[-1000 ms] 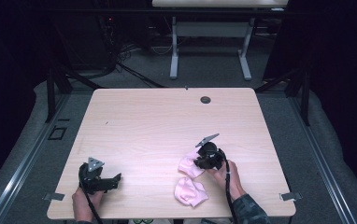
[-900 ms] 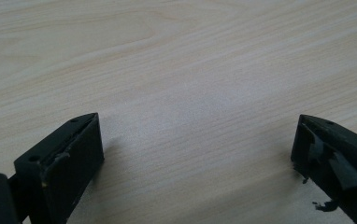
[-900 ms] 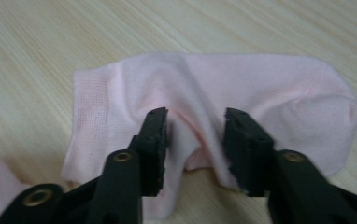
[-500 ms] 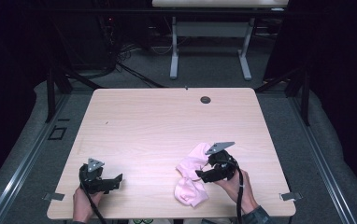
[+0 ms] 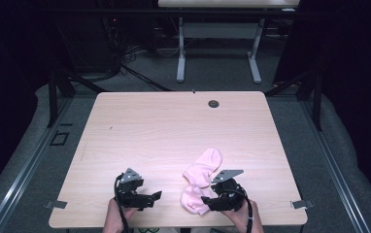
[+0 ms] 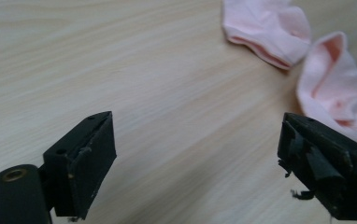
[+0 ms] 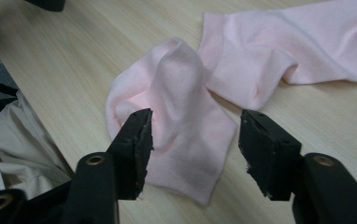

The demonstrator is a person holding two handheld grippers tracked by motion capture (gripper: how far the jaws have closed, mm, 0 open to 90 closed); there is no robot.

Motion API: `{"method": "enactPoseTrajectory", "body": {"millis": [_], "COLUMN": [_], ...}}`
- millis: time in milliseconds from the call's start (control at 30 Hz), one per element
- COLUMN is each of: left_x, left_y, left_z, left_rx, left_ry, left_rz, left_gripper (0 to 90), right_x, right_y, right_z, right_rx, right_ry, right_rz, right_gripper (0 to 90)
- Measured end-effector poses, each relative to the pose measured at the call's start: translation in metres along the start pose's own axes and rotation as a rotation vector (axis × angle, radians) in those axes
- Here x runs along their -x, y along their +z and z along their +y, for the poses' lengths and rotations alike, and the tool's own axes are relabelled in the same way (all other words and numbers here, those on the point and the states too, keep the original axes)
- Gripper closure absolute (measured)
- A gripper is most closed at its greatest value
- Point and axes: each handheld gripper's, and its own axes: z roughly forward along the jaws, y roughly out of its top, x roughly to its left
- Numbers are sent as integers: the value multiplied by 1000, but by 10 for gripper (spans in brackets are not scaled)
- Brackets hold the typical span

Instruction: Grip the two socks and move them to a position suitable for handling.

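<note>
Two pink socks on the pale wooden desk (image 5: 174, 131), lower right of centre in the high view. The far sock (image 5: 204, 165) stretches up toward the middle of the frame, and the near sock (image 5: 192, 199) lies bunched at its lower end, the two touching.

The right tool (image 5: 208, 203) sits at the bottom of the frame just beside the near sock; in the right gripper view its jaws stand partly apart with that sock (image 7: 181, 126) lying between them, and the pads are not pressing on the cloth. They have just been closing in.

The left tool (image 5: 155, 196) is at the lower left of the socks, jaws spread wide over bare wood and holding nothing, having just eased in slightly. From the left gripper view, both socks lie in the upper right corner.

A small dark round fitting (image 5: 213, 103) sits near the desk's far edge.
</note>
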Motion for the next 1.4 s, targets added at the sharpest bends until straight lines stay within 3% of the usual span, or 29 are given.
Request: {"method": "enactPoseTrajectory", "body": {"millis": [167, 200, 300, 367, 400, 600, 667, 800, 833, 900, 1000, 1133, 1333, 1367, 1400], "left_x": [19, 24, 27, 29, 31, 34, 36, 37, 37, 38, 40, 42, 47, 47, 49], "left_y": [17, 22, 28, 32, 37, 45, 49, 52, 54, 55, 58, 57, 38, 38, 33], "left_z": [9, 12, 15, 16, 17, 18, 19, 18, 19, 18, 18, 18, 25, 25, 26], "left_rx": [-49, -62, -77, -85, -92, -115, -126, -131, -147, -149, -143, -130, -75, -75, -68], "left_ry": [55, 73, 87, 89, 75, 70, 72, 58, 57, 49, 35, 49, 136, 136, 165], "left_rz": [-82, -117, -142, -170, -210, -277, -302, -306, -303, -298, -269, -252, -169, -169, -141], "left_gripper": [213, 258, 314, 357, 392, 447, 504, 597, 693, 720, 884, 896, 900, 900, 900], "right_x": [-3, -2, -1, -1, -1, 0, 0, 0, -1, -1, -1, 0, 0, 0, 0], "right_y": [8, 11, 15, 18, 21, 23, 23, 23, 23, 23, 20, 15, 0, 0, -2], "right_z": [-5, -8, -11, -13, -15, -19, -20, -21, -21, -21, -20, -19, -12, -12, -10], "right_rx": [-34, -43, -55, -63, -71, -52, -44, -33, -33, -30, -14, 2, 38, 38, 35], "right_ry": [-8, -2, 2, 3, 3, 1, 0, 6, 0, 0, 4, 3, -5, -5, -11], "right_rz": [11, 14, 20, 23, 29, 47, 56, 58, 52, 53, 47, 50, 42, 42, 42], "right_gripper": [550, 578, 607, 640, 684, 779, 823, 839, 846, 846, 850, 851, 851, 851, 851]}}
